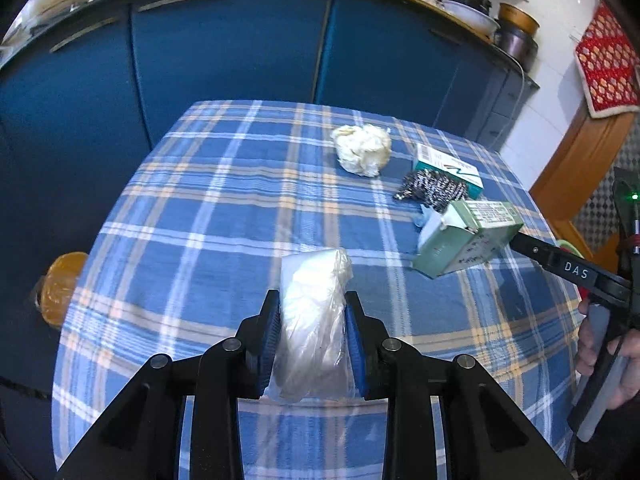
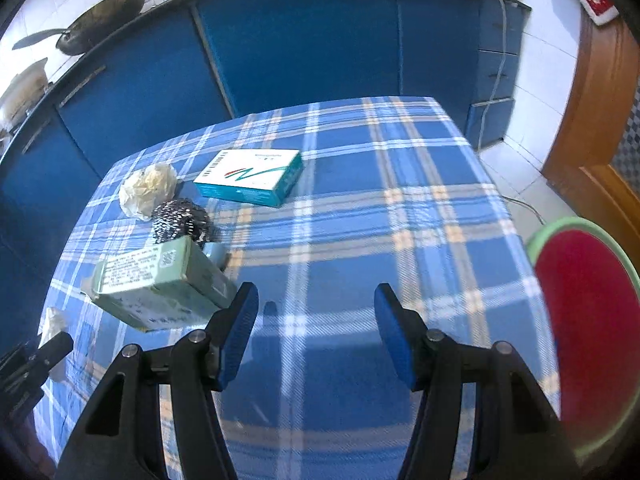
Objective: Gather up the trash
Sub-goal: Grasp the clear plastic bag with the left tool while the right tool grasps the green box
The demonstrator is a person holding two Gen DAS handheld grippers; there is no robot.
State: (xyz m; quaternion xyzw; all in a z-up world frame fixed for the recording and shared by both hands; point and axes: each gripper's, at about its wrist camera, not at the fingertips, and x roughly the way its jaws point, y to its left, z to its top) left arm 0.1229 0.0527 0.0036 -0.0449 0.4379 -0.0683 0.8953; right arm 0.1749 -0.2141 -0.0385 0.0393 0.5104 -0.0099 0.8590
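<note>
Your left gripper [image 1: 311,332] jaws clamp clear plastic bag [image 1: 312,320], lifted for binning; right gripper [image 2: 316,332] jaws apart, empty; green carton [image 2: 160,284] at ten o'clock.

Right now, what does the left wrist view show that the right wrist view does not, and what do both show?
Only the left wrist view: the left gripper shut on a clear plastic bag, and an orange-lined bin beside the table.
Only the right wrist view: the right gripper open with nothing between its pads, a red basin with green rim, and a wok.
Both: plaid tablecloth, crumpled paper, steel scourer, teal box, green carton.
</note>
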